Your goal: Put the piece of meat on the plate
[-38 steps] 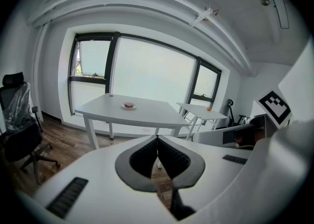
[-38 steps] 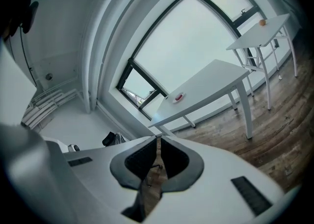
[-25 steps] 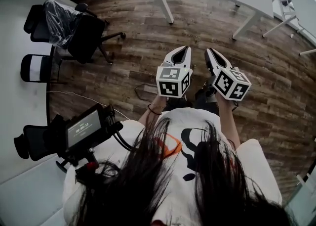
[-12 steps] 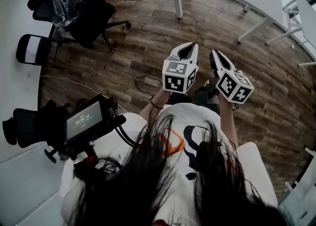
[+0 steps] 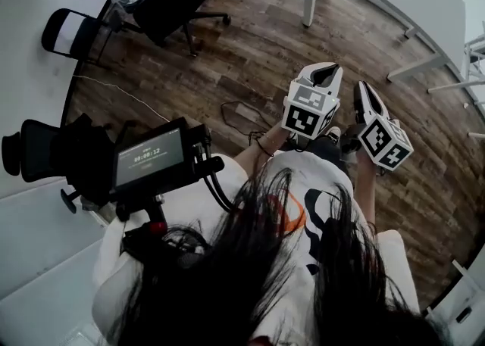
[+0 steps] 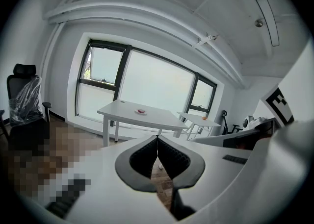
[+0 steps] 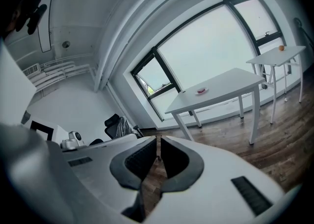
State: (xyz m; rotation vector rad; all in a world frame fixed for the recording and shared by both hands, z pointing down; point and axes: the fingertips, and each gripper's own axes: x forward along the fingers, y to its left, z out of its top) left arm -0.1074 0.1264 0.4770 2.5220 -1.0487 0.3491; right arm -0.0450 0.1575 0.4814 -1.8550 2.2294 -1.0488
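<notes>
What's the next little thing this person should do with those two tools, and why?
Probably step toward the white table: the left tool and right tool are both shut and empty over wooden floor, while the plate sits on that table, well out of reach.

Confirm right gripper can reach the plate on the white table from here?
Probably not: the right gripper, shut and empty, is far from the plate on the white table, with wood floor between. Nothing blocks the path; walking closer should fix it.
</notes>
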